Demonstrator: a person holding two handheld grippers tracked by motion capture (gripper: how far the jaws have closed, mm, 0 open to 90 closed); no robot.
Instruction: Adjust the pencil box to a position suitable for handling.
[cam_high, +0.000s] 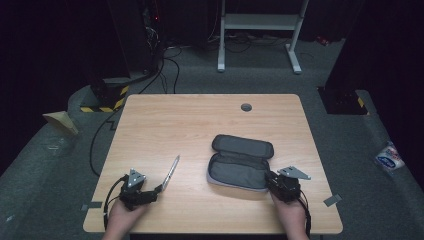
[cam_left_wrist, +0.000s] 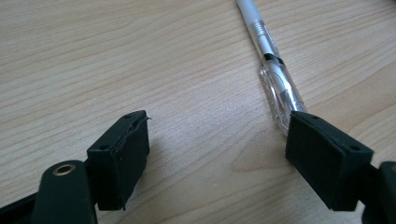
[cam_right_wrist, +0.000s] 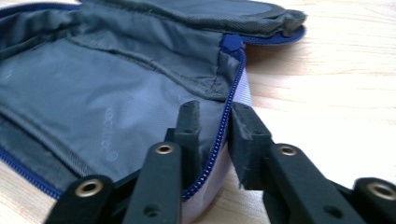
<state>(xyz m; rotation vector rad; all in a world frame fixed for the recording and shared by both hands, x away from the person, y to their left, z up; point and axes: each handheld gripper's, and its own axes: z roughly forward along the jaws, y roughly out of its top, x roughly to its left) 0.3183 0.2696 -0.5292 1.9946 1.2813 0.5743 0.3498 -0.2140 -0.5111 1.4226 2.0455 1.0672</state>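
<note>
Seen from the high view: pale wooden table (cam_high: 165, 120), with two bare hands coming in from the near edge, each wrapped round a black two-jaw gripper. Left hand (cam_high: 122, 212) low at the near left corner, wrist straight, left gripper (cam_high: 159, 189) lying nearly level and aimed up and to the right, toward the table's middle. Jaws spread wide in the left gripper view (cam_left_wrist: 219, 144), bare wood between them; clear-barrelled white plastic pen (cam_left_wrist: 275, 77) lying flat on the table, its near end just at the tip of the jaw on the right of that view, not clamped. Same pen a slim pale stick slanting away from the gripper (cam_high: 170, 173) in the high view.

Right hand (cam_high: 289, 210) at the near right, right gripper (cam_high: 267, 179) pointing left and slightly forward at the near right corner of the dark grey fabric zip-up pencil case (cam_high: 240, 167), which lies unzipped and folded open right of the table's centre. In the right gripper view, jaws (cam_right_wrist: 212, 122) drawn narrow astride the case's rim, one inside on the grey lining (cam_right_wrist: 93, 107), one outside, the blue zipper edge (cam_right_wrist: 219, 140) pinched between them.
</note>
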